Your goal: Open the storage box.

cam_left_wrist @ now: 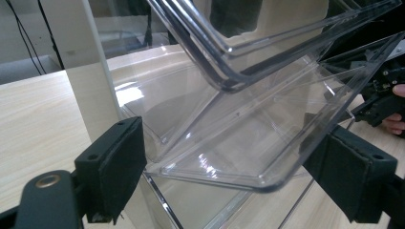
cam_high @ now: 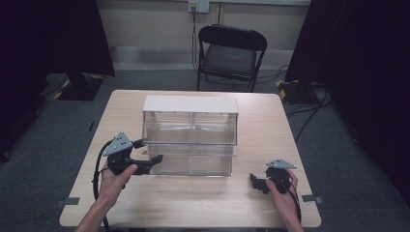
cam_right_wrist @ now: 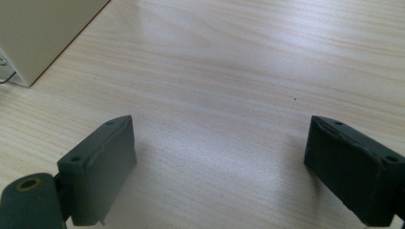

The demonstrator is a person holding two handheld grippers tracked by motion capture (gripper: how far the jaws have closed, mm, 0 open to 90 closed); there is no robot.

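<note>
The clear drawer cabinet [cam_high: 189, 137] stands mid-desk [cam_high: 251, 198], with its tilted lower drawer [cam_left_wrist: 248, 143] running crosswise between the left tool's [cam_high: 153, 160] open jaws. The right tool [cam_high: 256, 182], also open, sits well apart over bare desk, so the left is nearer.

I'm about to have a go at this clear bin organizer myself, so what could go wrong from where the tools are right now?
1. The left tool sits open around the corner of the lower clear bin; closing on that smooth rounded edge, it might slip off.
2. The right tool is open over bare table, apart from the organizer, so pulling the bin could drag or tip the unbraced unit.
</note>
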